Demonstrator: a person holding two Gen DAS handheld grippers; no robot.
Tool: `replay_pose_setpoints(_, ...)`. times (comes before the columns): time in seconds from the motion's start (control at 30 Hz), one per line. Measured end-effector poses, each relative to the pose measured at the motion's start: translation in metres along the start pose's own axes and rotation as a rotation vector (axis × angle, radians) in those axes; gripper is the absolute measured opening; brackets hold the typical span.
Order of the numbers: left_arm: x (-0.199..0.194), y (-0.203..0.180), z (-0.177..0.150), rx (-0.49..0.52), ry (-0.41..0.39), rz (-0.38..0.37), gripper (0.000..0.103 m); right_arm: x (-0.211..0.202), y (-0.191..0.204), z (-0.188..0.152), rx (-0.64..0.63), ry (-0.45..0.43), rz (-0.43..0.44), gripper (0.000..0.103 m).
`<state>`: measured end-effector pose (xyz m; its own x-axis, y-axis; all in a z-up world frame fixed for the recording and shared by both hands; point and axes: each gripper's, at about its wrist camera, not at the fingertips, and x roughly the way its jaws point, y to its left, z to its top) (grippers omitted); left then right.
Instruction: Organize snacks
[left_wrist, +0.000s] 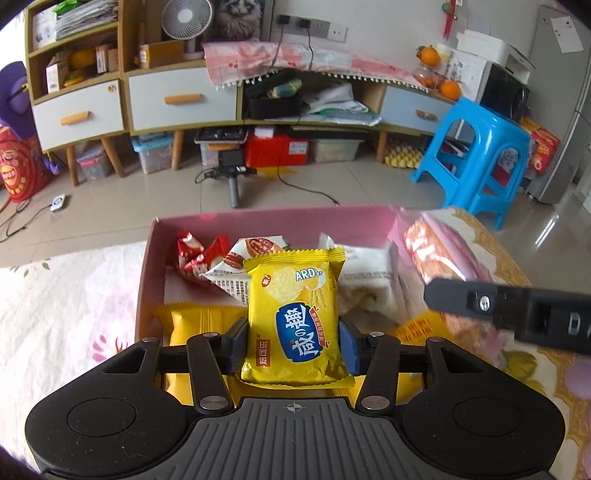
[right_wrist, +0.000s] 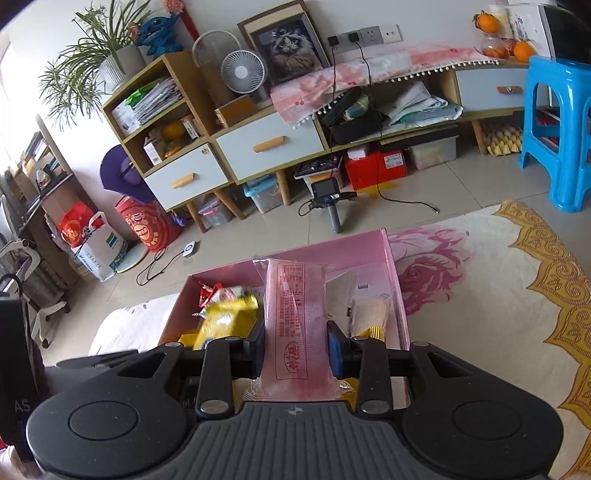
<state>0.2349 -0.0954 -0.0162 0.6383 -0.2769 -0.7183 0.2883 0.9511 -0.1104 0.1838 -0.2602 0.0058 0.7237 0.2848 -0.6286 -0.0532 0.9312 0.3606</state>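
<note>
My left gripper (left_wrist: 293, 341) is shut on a yellow cracker packet (left_wrist: 295, 314) and holds it upright over the near part of a pink box (left_wrist: 258, 218). The box holds red candy wrappers (left_wrist: 195, 254), a walnut snack pack (left_wrist: 251, 254), white packets (left_wrist: 365, 266) and yellow packets (left_wrist: 195, 325). My right gripper (right_wrist: 296, 350) is shut on a pink translucent snack packet (right_wrist: 295, 325), held over the same pink box (right_wrist: 351, 251). That packet and the right gripper's body (left_wrist: 517, 314) show blurred at the right of the left wrist view.
The box sits on a floral cloth (right_wrist: 480, 295) with a gold border. Beyond lie a tiled floor, a camera on a handle (right_wrist: 328, 199), cables, a blue plastic stool (right_wrist: 557, 129) and a drawer cabinet (right_wrist: 269, 147).
</note>
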Motion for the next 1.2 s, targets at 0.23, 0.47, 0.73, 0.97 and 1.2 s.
replay_pose_setpoints(0.23,-0.001,0.0,0.002,0.013,-0.04,0.006,0.072,-0.004,0.001,0.0,-0.009,-0.023,0.011,0.035)
replay_pose_setpoints(0.47,-0.02,0.007,-0.002,0.029,-0.061,0.023,0.084,-0.011,-0.001,0.003,-0.001,-0.025,0.013,0.059)
replay_pose_setpoints(0.73,-0.053,0.013,-0.018,0.021,-0.076,0.007,0.09,-0.027,0.011,0.0,-0.072,-0.035,0.02,0.076)
replay_pose_setpoints(0.97,-0.085,0.022,-0.035,0.017,-0.07,0.019,0.091,-0.047,0.028,-0.006,-0.12,-0.031,0.022,0.081)
replay_pose_setpoints(1.2,-0.115,0.027,-0.052,0.037,-0.068,0.041,0.094,-0.067,0.046,-0.019,-0.205,-0.024,0.039,0.089)
